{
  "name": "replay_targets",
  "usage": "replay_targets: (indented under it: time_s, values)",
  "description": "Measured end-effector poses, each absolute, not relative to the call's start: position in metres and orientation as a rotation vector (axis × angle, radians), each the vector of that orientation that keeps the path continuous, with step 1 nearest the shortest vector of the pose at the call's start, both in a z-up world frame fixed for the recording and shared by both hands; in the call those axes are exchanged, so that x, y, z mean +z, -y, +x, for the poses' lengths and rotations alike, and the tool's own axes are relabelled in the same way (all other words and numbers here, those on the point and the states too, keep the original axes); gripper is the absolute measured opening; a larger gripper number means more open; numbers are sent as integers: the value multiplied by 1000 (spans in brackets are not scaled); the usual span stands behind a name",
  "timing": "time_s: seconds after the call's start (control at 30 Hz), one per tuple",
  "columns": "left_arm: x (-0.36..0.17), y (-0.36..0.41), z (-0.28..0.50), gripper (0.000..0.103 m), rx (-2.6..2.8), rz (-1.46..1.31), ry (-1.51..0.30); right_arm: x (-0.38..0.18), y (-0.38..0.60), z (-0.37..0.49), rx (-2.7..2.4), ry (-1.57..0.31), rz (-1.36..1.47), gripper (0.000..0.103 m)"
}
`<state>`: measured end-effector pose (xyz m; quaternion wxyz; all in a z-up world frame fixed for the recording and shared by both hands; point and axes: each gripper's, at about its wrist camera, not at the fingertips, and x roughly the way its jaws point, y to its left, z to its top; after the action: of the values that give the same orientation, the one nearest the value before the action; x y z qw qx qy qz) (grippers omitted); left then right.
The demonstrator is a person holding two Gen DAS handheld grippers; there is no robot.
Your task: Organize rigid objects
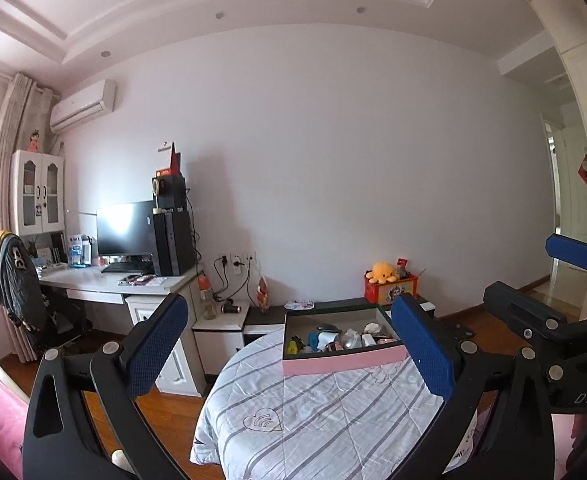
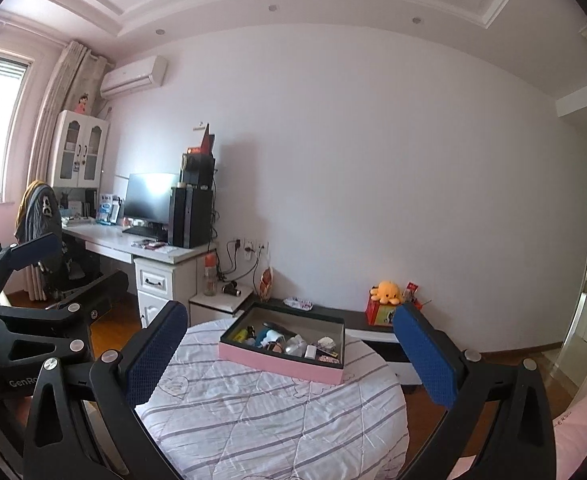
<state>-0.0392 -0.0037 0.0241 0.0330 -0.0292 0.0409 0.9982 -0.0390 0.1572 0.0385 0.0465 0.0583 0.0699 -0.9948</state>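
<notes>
A shallow pink box (image 1: 343, 362) (image 2: 277, 362) sits on the far part of a round surface under a white striped quilt (image 1: 317, 420) (image 2: 269, 412). It holds several small rigid items (image 1: 341, 338) (image 2: 289, 342), too small to name. My left gripper (image 1: 293, 344) is open and empty, held above the quilt short of the box; it also shows in the right wrist view (image 2: 73, 264). My right gripper (image 2: 293, 348) is open and empty, also short of the box; it shows at the right edge of the left wrist view (image 1: 533, 272).
A low dark cabinet (image 2: 357, 322) stands behind the box with an orange plush octopus (image 1: 381, 272) (image 2: 389, 292) on a red box. A white desk (image 1: 113, 284) (image 2: 133, 246) with monitor and chair is at the left. A doorway is at the right.
</notes>
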Motion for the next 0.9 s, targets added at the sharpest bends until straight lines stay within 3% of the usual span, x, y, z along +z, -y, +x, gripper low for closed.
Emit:
replay_targets:
  time_s: [0.47,0.9]
  values:
    - [38,5,7,103,3068,78,-101,52,-148,16,-3060,-274,27,103]
    - [36,1,7,103,3068,64,-113,50,-147,20,-3068,-265,19,103]
